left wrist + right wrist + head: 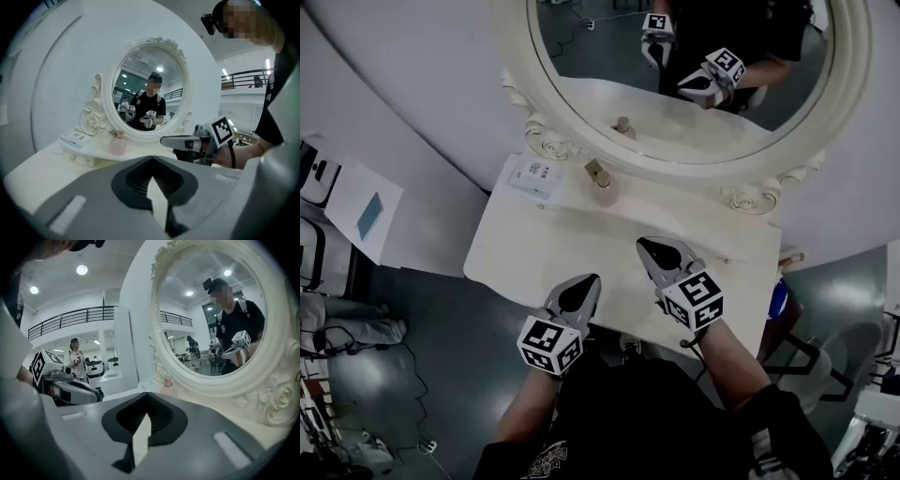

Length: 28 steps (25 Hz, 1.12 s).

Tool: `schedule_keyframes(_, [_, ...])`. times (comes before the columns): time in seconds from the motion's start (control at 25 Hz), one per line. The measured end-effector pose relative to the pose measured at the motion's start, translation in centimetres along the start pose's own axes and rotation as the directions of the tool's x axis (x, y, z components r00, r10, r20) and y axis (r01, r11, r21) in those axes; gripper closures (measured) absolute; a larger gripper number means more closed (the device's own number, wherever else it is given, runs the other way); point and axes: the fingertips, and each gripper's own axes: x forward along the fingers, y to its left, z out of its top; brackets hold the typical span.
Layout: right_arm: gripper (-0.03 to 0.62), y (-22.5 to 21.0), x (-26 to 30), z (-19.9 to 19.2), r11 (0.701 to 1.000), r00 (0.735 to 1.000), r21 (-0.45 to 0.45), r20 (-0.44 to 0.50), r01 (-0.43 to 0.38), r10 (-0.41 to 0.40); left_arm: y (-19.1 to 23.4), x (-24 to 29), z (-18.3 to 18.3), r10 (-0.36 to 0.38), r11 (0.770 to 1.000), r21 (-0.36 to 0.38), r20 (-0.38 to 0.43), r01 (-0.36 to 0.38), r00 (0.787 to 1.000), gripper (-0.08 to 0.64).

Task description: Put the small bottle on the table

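Observation:
The small pink bottle with a tan stopper stands upright at the back of the cream dressing table, just below the mirror frame. It also shows in the left gripper view as the bottle and in the right gripper view as the bottle. My left gripper hovers over the table's front edge, shut and empty, as the left gripper view confirms. My right gripper is over the table's middle right, also shut with nothing in it, seen up close as the right gripper. Both are well short of the bottle.
A big oval mirror in an ornate cream frame rises behind the table. A flat white box lies at the back left beside the bottle. A blue object and a stool sit off the table's right end.

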Motion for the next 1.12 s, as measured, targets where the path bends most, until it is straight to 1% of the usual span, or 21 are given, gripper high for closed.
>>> schedule_keyframes(0.28, [0.563,2.9,-2.8,-2.2,0.995,0.997,0.055,-0.008,-0.078,0.079,-2.7,-2.6,-2.1,0.046,0.999,-0.003,-0.018,-0.046,0.999,0.56])
schedule_keyframes(0.52, [0.563,5.7,-3.4,-4.4,0.991,0.994,0.086,-0.036,-0.099,0.102,-3.0,-5.3,-3.5,0.062,0.998,-0.007,-0.025,-0.062,0.998,0.56])
schedule_keyframes(0.72, [0.564,7.8,-3.6,-5.0,0.994,0.996,0.091,-0.052,-0.063,0.068,-2.7,-7.7,-4.0,0.031,1.0,-0.004,-0.024,-0.031,0.999,0.56])
schedule_keyframes(0.92, [0.564,11.3,-3.6,-5.2,0.993,0.999,0.117,-0.049,-0.014,0.019,-1.4,-11.1,-4.1,-0.005,1.0,0.005,-0.022,0.005,1.0,0.56])
schedule_keyframes(1.12, [0.565,14.8,-4.2,-6.0,0.989,0.997,0.138,-0.051,0.058,-0.052,-0.7,-14.2,-5.2,-0.053,0.999,0.005,-0.029,0.053,0.998,0.56])
